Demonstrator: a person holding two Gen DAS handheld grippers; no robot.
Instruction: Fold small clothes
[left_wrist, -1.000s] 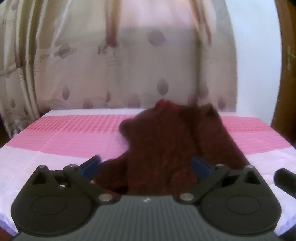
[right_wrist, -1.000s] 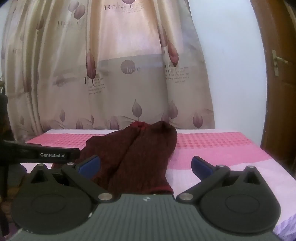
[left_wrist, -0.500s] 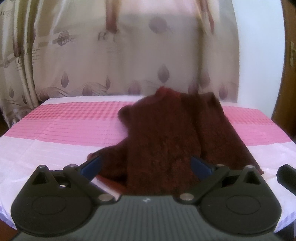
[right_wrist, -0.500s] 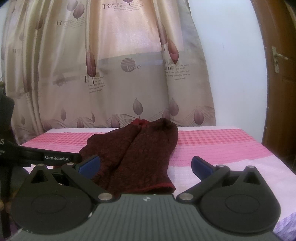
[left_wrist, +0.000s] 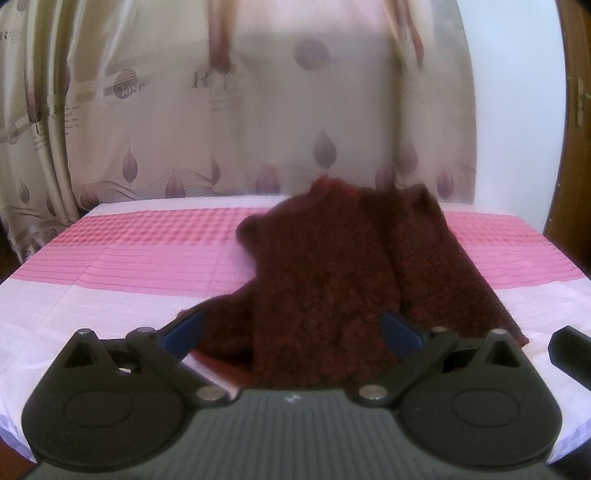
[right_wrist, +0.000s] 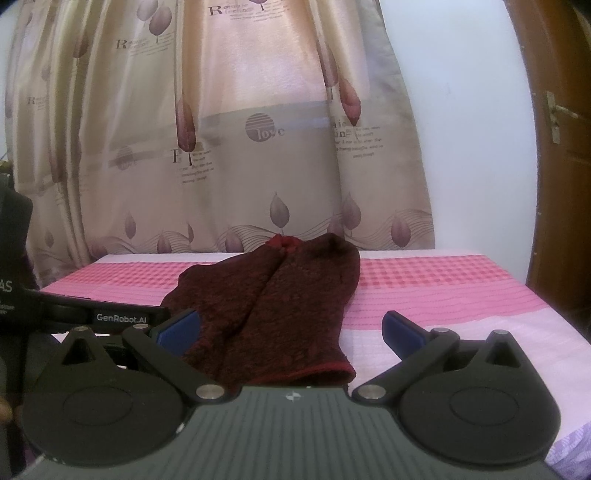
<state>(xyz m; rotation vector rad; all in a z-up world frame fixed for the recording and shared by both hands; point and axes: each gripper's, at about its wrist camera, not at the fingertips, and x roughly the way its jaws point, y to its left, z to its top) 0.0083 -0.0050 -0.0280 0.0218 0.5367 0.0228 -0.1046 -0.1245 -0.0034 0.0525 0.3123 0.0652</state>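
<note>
Biggest thing in both views is the beige curtain (right_wrist: 236, 147) with the leaf print and the "love" logo, filling the whole top half. Off to the right edge there's a white wall and a brown door (right_wrist: 554, 155) with a metal handle.

Under that is the table covered in a pink and white cloth (left_wrist: 140, 258), running across the middle of each frame.

The dark red fuzzy garment (left_wrist: 332, 280) lies flat on that cloth, center of frame in the left wrist view and a bit left of center in the right wrist one (right_wrist: 273, 306). It's folded lengthwise into overlapping panels, with a brighter red hem along the near edge.

Left gripper (left_wrist: 291, 332) sits low at the bottom, blue-padded fingers spread wide with the near end of the garment between them, not pinching anything. Right gripper (right_wrist: 291, 330) is likewise spread wide, holding nothing, the garment's near right corner lying between its fingers.
</note>
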